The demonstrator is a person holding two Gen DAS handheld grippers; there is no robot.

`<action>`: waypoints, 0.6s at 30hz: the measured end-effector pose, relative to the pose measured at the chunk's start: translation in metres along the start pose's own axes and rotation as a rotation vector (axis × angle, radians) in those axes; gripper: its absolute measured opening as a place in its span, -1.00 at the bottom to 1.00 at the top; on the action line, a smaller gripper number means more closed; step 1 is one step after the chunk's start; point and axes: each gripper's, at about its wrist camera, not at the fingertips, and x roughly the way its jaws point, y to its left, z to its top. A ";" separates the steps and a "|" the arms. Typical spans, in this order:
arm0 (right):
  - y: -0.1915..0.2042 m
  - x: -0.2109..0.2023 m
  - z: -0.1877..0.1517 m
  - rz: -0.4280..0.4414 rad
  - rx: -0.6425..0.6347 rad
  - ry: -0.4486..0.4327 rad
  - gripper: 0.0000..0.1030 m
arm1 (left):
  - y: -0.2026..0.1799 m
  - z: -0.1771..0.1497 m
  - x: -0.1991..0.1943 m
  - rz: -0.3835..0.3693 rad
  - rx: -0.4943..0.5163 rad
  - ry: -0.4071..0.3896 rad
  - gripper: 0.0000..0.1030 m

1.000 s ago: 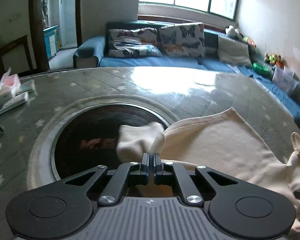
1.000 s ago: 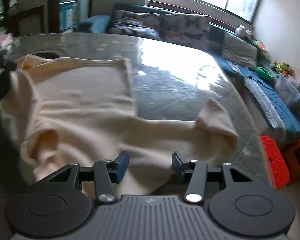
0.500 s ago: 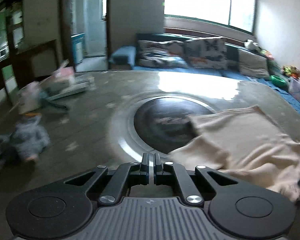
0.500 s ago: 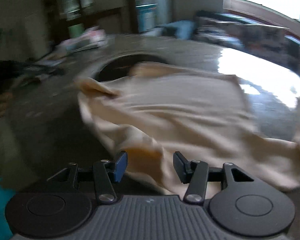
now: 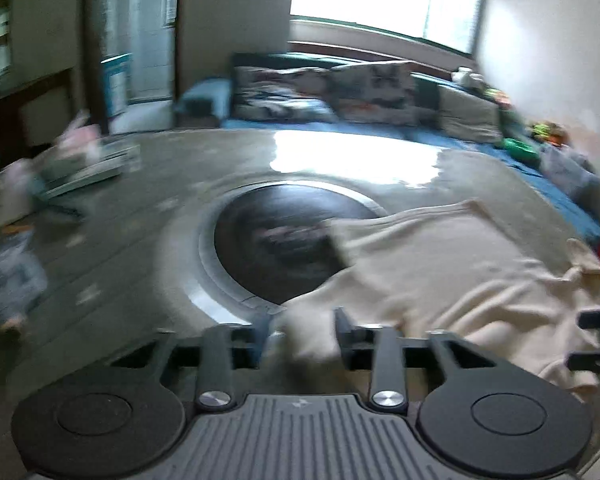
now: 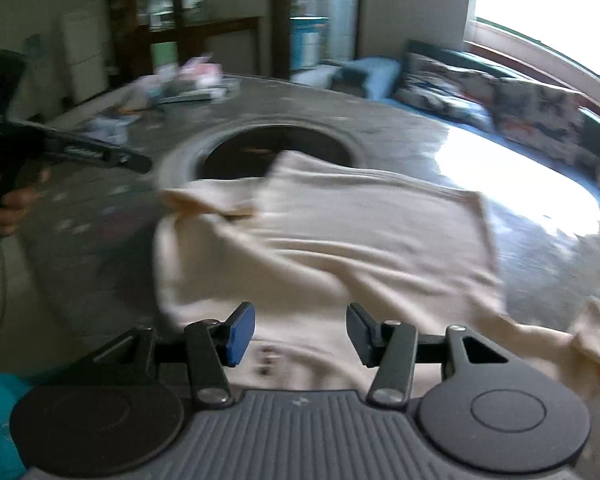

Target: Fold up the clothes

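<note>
Left wrist view shows the left gripper [image 5: 300,334], pinched shut a second ago, now gaping empty over the cream garment [image 5: 452,276] beside the table's dark round inset [image 5: 276,240] (sleeve released), while the right gripper [image 6: 300,334] hovers wide, holding nothing.

Two low fisheye views, one riding behind each gripper, crossing over the same surface.

From the left gripper [image 5: 300,334] we look close and low from the surface's [image 5: 148,236] near edge toward the sofa [image 5: 340,96] and window. From the right gripper [image 6: 300,334] we face more toward the surface's left edge and shelves. We share the cream garment [image 5: 440,264] and dark round inset [image 5: 276,240].
</note>
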 end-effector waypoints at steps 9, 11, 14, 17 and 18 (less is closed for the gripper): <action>-0.066 0.017 -0.013 -0.148 0.122 0.049 0.00 | -0.039 0.037 0.087 0.043 0.082 0.072 -0.22; -0.077 0.021 -0.014 -0.165 0.141 0.056 0.00 | -0.038 0.040 0.104 0.046 0.083 0.100 -0.28; -0.092 0.023 -0.017 -0.181 0.167 0.060 0.00 | -0.036 0.042 0.123 0.071 0.082 0.135 -0.30; -0.103 0.024 -0.020 -0.193 0.184 0.065 0.01 | -0.034 0.043 0.137 0.078 0.076 0.150 -0.48; -0.106 0.024 -0.021 -0.197 0.188 0.067 0.00 | -0.034 0.043 0.140 0.077 0.079 0.151 -0.53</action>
